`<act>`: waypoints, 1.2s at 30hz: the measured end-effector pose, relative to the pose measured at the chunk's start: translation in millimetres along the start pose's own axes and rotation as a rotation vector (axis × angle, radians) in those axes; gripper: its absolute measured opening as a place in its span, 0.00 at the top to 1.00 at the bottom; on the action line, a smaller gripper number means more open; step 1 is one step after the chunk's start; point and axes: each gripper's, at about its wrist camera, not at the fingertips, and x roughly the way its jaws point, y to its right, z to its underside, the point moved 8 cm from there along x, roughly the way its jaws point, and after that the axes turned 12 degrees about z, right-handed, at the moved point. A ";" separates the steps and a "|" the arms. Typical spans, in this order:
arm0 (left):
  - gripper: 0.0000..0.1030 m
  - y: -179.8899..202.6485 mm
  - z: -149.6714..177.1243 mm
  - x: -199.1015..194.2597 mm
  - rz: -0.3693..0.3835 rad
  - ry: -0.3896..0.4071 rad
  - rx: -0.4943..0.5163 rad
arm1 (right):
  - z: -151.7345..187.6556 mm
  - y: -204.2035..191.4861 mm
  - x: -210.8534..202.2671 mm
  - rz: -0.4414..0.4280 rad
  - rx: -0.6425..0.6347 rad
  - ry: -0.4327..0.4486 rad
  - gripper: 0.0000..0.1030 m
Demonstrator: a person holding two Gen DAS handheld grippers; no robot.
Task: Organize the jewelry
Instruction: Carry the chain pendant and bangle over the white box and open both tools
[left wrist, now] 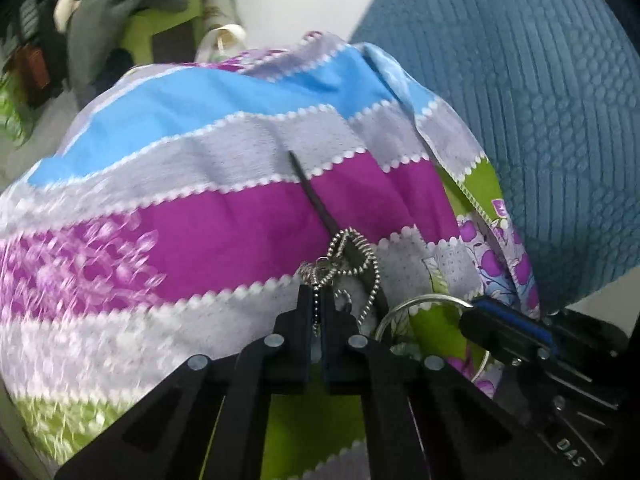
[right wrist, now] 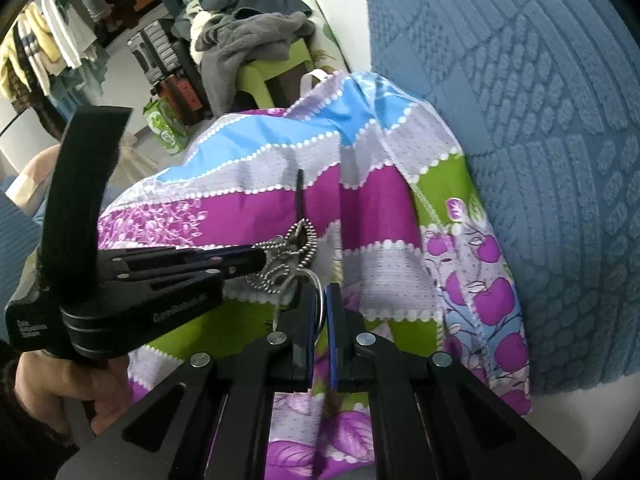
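Observation:
A silver ball chain point(left wrist: 370, 276) lies looped on a striped purple, blue and grey cloth point(left wrist: 200, 220). A thin black rod point(left wrist: 310, 192) sticks out beyond the loop. My left gripper point(left wrist: 318, 296) is shut on a strand of the chain. In the right wrist view it comes in from the left point(right wrist: 260, 258), gripping the ball chain point(right wrist: 308, 240) beside the black rod point(right wrist: 299, 196). My right gripper point(right wrist: 320, 294) is shut on a silver key ring point(right wrist: 319, 280) joined to the tangle. It shows at the right of the left wrist view point(left wrist: 466, 322), on the ring point(left wrist: 424, 302).
The cloth point(right wrist: 380, 208) is draped over a rounded mound, with a blue textured blanket point(right wrist: 540, 160) rising to the right. A green stool piled with grey clothes point(right wrist: 256, 52) and a rack of garments point(right wrist: 48, 48) stand at the back left. A hand point(right wrist: 80, 384) holds the left gripper.

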 end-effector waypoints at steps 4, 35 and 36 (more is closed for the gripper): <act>0.99 -11.5 9.1 -29.2 0.000 0.045 -0.056 | -0.1 -12.7 -4.7 -0.019 -0.019 0.010 0.98; 0.99 -34.3 56.2 -258.1 -0.071 0.289 -0.201 | -24.5 -125.2 -105.0 -0.083 -0.153 0.103 0.98; 0.99 -34.6 54.2 -267.5 -0.072 0.300 -0.202 | -28.6 -129.2 -111.3 -0.081 -0.157 0.113 0.98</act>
